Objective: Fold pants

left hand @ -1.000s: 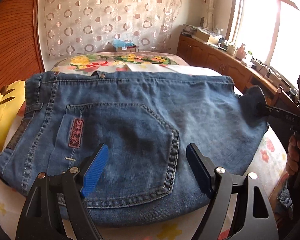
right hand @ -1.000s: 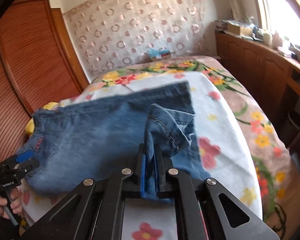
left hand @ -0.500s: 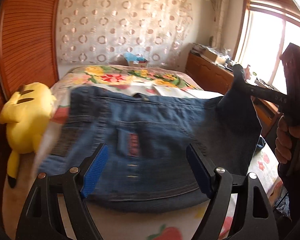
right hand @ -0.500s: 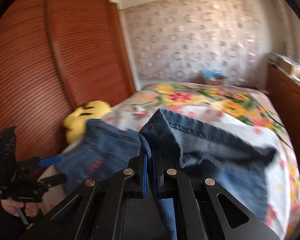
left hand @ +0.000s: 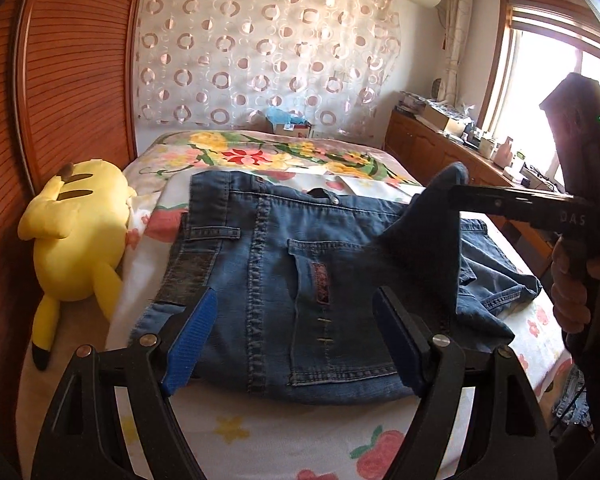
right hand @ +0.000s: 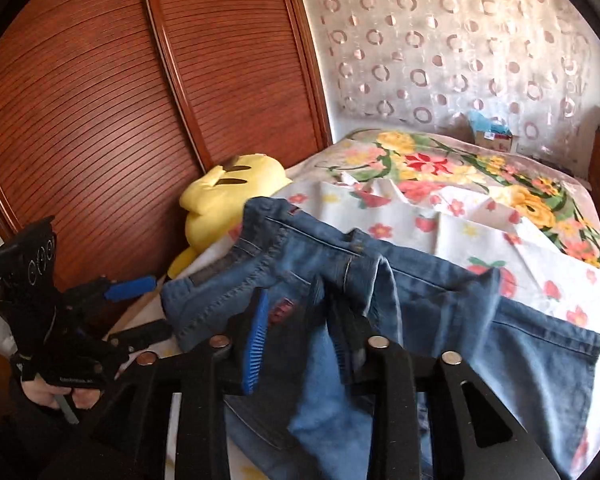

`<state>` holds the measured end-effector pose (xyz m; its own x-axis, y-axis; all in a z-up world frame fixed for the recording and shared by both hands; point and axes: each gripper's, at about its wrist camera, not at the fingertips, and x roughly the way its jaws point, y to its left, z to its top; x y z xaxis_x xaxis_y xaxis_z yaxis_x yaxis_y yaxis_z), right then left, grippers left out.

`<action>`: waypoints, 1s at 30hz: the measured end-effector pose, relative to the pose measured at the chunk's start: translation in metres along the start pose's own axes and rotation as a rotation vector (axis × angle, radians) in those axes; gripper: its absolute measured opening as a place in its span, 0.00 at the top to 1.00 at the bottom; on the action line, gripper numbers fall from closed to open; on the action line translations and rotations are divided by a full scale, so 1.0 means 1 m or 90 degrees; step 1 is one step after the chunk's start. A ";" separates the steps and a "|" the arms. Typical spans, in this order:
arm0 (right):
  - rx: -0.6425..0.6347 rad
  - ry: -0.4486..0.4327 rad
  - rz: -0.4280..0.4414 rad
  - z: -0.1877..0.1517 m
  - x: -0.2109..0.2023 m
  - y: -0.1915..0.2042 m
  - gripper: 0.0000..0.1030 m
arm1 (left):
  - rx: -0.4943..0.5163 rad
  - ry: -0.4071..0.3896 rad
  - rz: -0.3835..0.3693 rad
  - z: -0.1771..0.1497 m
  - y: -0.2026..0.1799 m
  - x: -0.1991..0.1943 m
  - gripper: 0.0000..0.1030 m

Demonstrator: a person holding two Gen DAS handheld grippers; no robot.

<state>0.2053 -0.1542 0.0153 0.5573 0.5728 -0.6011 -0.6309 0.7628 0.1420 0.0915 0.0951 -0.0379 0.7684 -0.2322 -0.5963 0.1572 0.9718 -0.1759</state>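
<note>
Pants [left hand: 300, 280]: blue denim jeans, centre of the left wrist view, lying on the bed [left hand: 260, 432] with the back pocket and waistband facing up; in the right wrist view they fill the lower centre [right hand: 440, 308].
Raised fold: one part of the denim lifted off the bed at right of centre in the left wrist view, its peak against the tip of the right gripper.
Left gripper [left hand: 296, 336]: lower frame, jaws wide apart with blue pads, hovering at the near edge of the jeans, holding nothing; also seen at lower left of the right wrist view [right hand: 136, 308].
Right gripper [right hand: 300, 344]: lower centre; jaws parted, blurred denim hanging between and over the fingers. Seen from the side at right of the left wrist view [left hand: 456, 196], where the denim covers its fingertips.
Yellow plush toy [left hand: 80, 232]: left of the jeans, against the wooden slatted doors [right hand: 100, 120].
Bed cover: white with floral print.
Curtain [left hand: 260, 52]: upper centre, ring pattern.
</note>
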 end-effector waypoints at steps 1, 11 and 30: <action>-0.002 0.010 0.004 0.000 0.000 -0.003 0.58 | 0.002 0.002 -0.003 0.000 -0.003 0.002 0.22; 0.015 0.019 -0.058 -0.010 -0.027 -0.004 0.57 | 0.039 0.023 -0.024 0.003 -0.030 0.019 0.22; 0.075 0.087 -0.079 -0.016 0.049 -0.017 0.61 | 0.109 0.105 -0.021 -0.005 -0.041 0.079 0.69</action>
<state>0.2348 -0.1443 -0.0290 0.5440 0.4323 -0.7192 -0.4900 0.8594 0.1460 0.1423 0.0366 -0.0816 0.6514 -0.2545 -0.7148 0.2943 0.9531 -0.0711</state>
